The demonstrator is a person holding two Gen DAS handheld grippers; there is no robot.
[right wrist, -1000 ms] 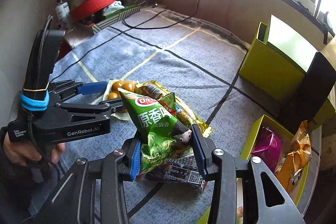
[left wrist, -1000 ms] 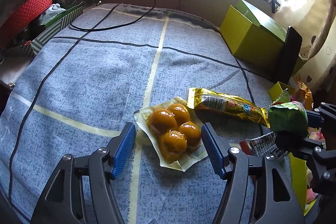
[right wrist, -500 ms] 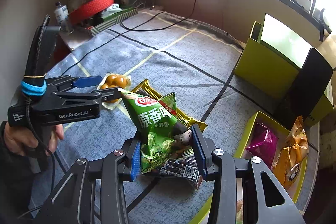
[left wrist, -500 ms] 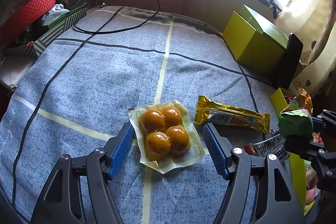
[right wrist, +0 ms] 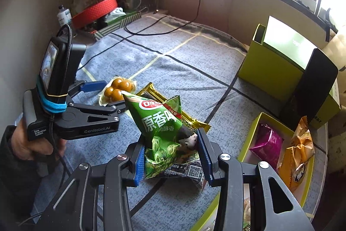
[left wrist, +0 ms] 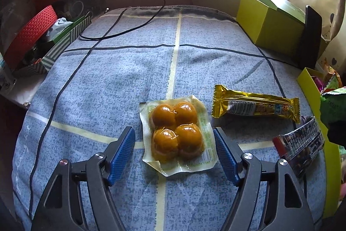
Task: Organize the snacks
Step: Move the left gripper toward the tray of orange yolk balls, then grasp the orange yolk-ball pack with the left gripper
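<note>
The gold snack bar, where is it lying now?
In the left wrist view, the gold snack bar lies flat on the blue checked cloth, right of the pack of four orange balls and left of the yellow-green tray.

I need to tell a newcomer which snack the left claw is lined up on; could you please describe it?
On the blue checked cloth, look between the open left claw. There lies a clear sealed pack of four round orange-brown balls, left of the long gold bar wrapper; it is the only see-through pack.
</note>
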